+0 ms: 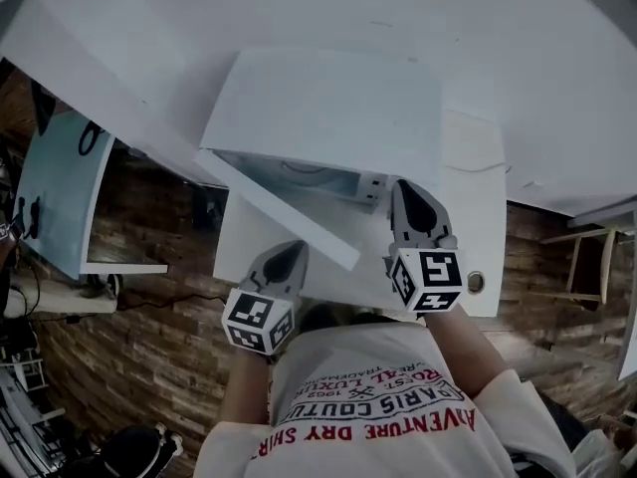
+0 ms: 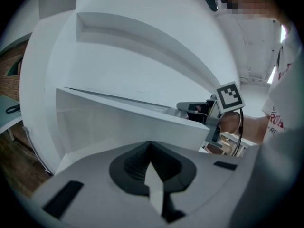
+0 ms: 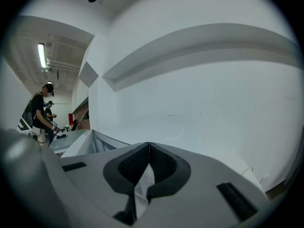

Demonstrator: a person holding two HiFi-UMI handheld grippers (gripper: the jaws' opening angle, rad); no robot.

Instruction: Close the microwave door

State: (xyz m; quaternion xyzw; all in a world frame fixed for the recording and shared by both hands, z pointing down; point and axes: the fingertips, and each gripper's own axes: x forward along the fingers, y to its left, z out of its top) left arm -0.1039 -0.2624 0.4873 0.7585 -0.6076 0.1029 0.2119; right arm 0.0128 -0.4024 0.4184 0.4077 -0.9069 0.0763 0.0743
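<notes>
Left gripper [image 1: 291,252]: jaws together, nothing between them, close to the outer face of the door. Microwave door [image 1: 284,212] stands partly open on the microwave [image 1: 328,108], mid-worktop [image 1: 478,182]. Right gripper [image 1: 403,189]: jaws together, empty, at the right side of the opening.

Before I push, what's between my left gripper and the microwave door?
Nothing. In the left gripper view the open microwave door stands right ahead of the shut left gripper, with no object in the gap.
</notes>
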